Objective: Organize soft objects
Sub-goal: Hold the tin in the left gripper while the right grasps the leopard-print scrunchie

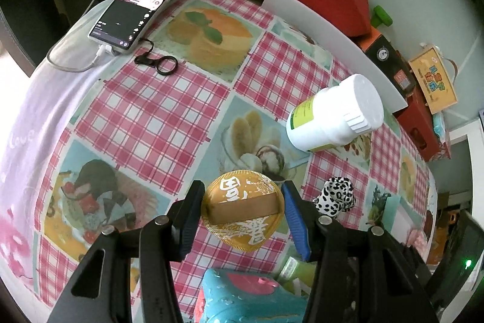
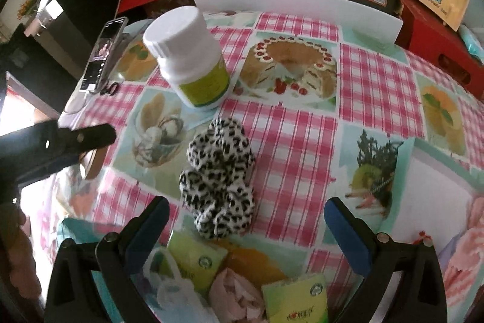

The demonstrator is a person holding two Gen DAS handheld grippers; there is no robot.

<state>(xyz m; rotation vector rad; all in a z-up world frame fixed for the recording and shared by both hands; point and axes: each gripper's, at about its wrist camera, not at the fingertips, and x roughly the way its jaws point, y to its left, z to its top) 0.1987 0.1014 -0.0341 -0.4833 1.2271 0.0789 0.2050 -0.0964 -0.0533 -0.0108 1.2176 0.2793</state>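
Holding the gold disc point(image 1: 243, 215) pinched in our left gripper point(image 1: 242, 212), we hover the right gripper point(image 2: 246, 235), jaws wide and empty, over the spotted scrunchie point(image 2: 218, 177) just ahead, and should centre before closing gently.

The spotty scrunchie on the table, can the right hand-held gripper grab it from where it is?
Probably yes. The spotty scrunchie lies in the open on the tablecloth, just ahead of the right hand-held gripper, whose jaws stand wide open with nothing between them. The white bottle stands farther back, out of the way.
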